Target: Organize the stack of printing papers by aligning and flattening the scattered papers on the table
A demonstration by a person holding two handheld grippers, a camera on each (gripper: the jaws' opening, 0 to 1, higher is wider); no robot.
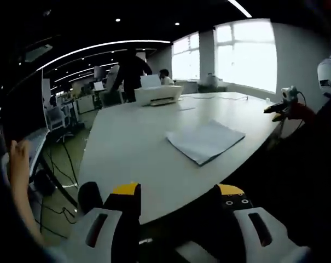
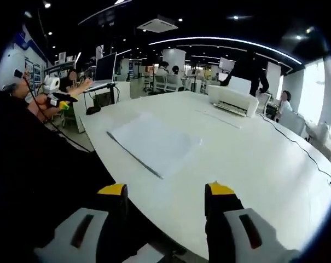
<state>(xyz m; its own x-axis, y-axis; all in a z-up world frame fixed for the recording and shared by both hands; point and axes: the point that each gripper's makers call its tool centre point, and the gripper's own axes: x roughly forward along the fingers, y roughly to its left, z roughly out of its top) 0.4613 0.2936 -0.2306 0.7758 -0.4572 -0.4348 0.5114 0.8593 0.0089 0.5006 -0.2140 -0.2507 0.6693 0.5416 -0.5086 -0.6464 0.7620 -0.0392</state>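
Observation:
A stack of white printing papers [image 1: 205, 141] lies on the white table [image 1: 132, 142], its sheets slightly fanned at the edges. My left gripper [image 1: 179, 193] hovers open at the table's near edge, well short of the stack. In the right gripper view the same stack [image 2: 151, 142] sits left of centre on the table [image 2: 253, 164]. My right gripper [image 2: 166, 193] is open just over the table's near edge, with nothing between its yellow-tipped fingers [image 2: 220, 190]. The other gripper [image 1: 288, 107] shows at the right of the left gripper view, and at the left [image 2: 58, 98] of the right gripper view.
A white printer [image 1: 158, 94] [image 2: 233, 100] stands at the table's far end, with a loose sheet [image 1: 186, 108] near it. A cable [image 2: 296, 143] runs along the table's right side. People stand and sit behind the printer. A laptop [image 2: 104, 71] and desks lie beyond.

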